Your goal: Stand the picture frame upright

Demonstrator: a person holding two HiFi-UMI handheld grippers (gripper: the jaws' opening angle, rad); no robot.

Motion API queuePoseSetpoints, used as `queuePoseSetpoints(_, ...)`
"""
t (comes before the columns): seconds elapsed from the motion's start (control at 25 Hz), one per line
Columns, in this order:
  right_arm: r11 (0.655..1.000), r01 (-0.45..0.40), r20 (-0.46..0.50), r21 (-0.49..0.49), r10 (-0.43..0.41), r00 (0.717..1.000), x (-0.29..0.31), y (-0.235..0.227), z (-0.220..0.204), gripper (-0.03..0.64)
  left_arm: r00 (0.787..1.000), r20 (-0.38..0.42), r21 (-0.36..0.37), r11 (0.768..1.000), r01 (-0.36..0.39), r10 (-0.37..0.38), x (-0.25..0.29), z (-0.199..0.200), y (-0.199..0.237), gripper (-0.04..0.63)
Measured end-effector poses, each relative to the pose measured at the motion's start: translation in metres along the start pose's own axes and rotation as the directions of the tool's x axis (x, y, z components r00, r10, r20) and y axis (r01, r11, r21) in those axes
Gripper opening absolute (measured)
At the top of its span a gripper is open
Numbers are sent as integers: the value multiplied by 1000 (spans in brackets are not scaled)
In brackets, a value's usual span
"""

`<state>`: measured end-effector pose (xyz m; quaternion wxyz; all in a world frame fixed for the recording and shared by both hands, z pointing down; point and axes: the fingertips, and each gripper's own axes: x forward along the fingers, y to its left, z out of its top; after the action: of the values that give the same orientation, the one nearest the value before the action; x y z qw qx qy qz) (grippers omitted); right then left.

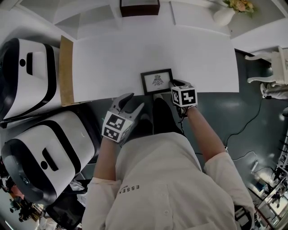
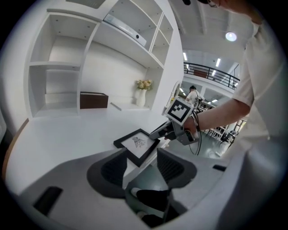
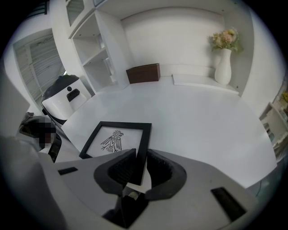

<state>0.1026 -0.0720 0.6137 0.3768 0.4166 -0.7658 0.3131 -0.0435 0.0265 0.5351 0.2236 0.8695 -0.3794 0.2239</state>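
Note:
A black picture frame (image 1: 156, 81) with a bird drawing lies nearly flat at the front edge of the white table (image 1: 135, 54). My right gripper (image 1: 173, 85) is shut on the frame's right side. In the right gripper view the frame (image 3: 118, 139) runs back between the two pads, and the gripper (image 3: 140, 164) clamps its black edge. My left gripper (image 1: 134, 103) hangs open off the table, just in front of its edge and short of the frame. In the left gripper view the frame (image 2: 137, 143) shows beyond the wide-apart jaws of the gripper (image 2: 141, 168), untouched by them.
A brown box (image 1: 139, 6) and a white vase of flowers (image 1: 223, 17) stand at the table's back. Two large white-and-black machines (image 1: 27, 76) (image 1: 45, 152) crowd the left side. A wooden strip (image 1: 66, 69) edges the table's left. A white chair (image 1: 274, 67) is at the right.

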Motion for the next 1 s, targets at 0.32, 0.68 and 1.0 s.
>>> queuePoseSetpoints(0.32, 1000, 0, -9, -10, 0, 1000, -9, 4, -17, 86, 991, -21, -208, 971, 121, -128, 16, -34, -19, 206)
queuePoseSetpoints(0.68, 1000, 6, -27, -26, -7, 1000, -16, 4, -28, 86, 983, 39, -545, 821, 172, -180, 41, -58, -13, 202)
queuePoseSetpoints(1.0, 999, 5, -40, -42, -7, 999, -19, 2, -35, 86, 957, 158, -791, 549, 270, -243, 70, -63, -16, 201)
